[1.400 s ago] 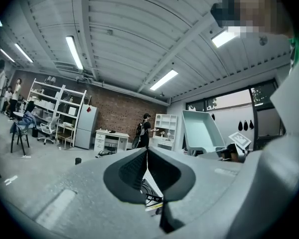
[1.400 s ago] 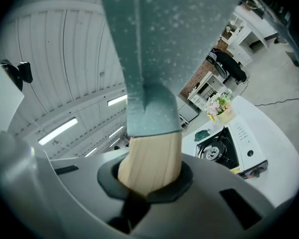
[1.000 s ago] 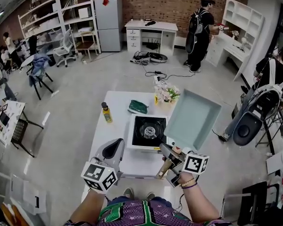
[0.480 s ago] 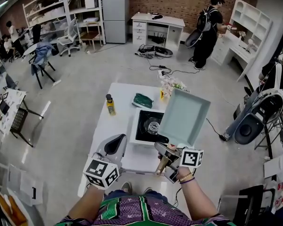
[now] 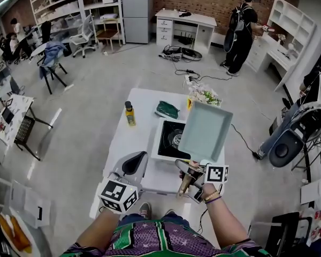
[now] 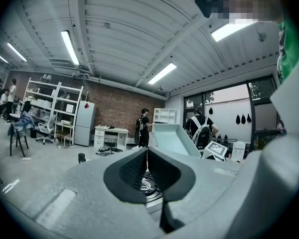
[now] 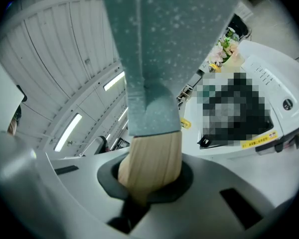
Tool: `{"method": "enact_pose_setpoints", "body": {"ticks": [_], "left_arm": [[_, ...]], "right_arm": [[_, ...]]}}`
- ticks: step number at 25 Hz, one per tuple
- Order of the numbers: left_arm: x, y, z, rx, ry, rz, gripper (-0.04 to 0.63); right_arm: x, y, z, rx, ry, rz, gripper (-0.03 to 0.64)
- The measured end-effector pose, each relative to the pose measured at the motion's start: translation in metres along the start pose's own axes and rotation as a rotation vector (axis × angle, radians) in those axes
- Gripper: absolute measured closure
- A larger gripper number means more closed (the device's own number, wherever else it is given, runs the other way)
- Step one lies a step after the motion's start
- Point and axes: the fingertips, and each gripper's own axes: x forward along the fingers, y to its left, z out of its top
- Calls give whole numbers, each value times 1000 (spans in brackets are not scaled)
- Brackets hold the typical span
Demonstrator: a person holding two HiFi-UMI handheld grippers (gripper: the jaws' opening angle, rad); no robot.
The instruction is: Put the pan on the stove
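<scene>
A pale teal rectangular pan [image 5: 203, 130] with a wooden handle [image 5: 185, 185] hangs tilted in the air over the right side of the stove [image 5: 168, 139]. My right gripper [image 5: 185, 171] is shut on that handle [image 7: 152, 163], and the pan's underside [image 7: 159, 49] rises up in front of the right gripper view. The black-topped stove stands on the white table [image 5: 131, 143]. My left gripper [image 5: 135, 164] is shut and empty at the table's near edge, left of the stove. In the left gripper view the pan [image 6: 174, 141] shows beyond the closed left gripper [image 6: 147, 153].
A yellow bottle [image 5: 129, 113], a green cloth [image 5: 166, 110] and a bunch of flowers [image 5: 204, 96] sit on the table's far part. A person with a backpack [image 5: 242, 28] stands far off by white shelves. Chairs and cables lie around on the floor.
The pan, held by the right gripper, has moved left from beside the stove until it overlaps the stove's right side. The left gripper has hardly moved.
</scene>
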Motion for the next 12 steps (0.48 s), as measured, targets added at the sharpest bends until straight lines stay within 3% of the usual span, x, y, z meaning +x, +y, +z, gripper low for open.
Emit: {"method": "enact_pose_setpoints", "body": {"ticks": [9, 12], "left_arm": [[3, 3, 7, 13, -15, 2, 577], [-2, 5, 6, 5, -11, 10, 577]], "right_arm": [[11, -21, -6, 47, 54, 0, 588], [20, -18, -7, 37, 65, 51, 588]]}}
